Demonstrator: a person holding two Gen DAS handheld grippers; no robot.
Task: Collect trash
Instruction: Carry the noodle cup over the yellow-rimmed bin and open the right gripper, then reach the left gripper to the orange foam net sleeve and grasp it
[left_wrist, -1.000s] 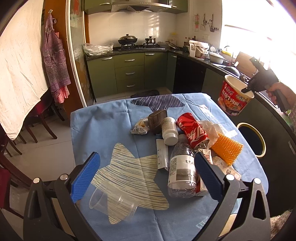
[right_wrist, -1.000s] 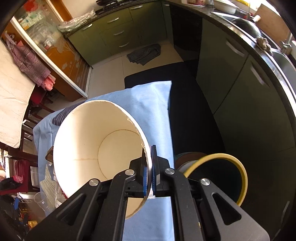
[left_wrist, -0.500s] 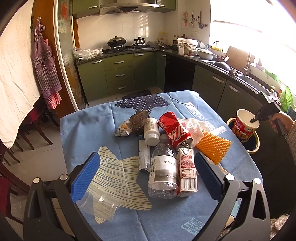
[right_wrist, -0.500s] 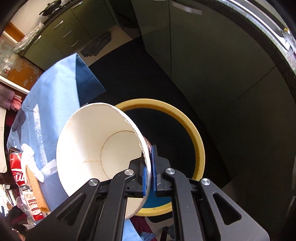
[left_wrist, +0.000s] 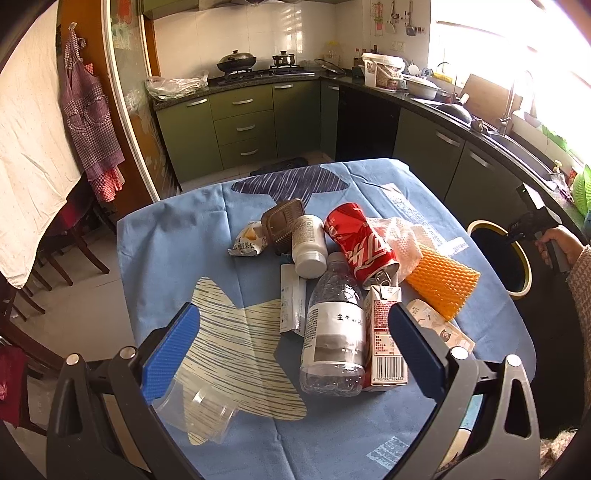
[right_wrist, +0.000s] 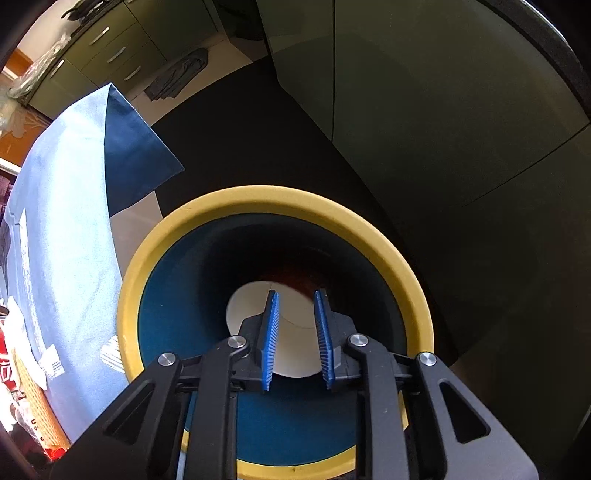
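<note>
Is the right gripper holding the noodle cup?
No: the right gripper has its jaws opening with nothing between them, and the noodle cup lies down inside the yellow-rimmed bin.

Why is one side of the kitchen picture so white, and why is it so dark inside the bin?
Left wrist view: sun through the window washes that corner out, and the fisheye lens bends the counters. Right wrist view: little light reaches down the yellow-rimmed bin, so only the pale paper cup shows below the opening right gripper.
</note>
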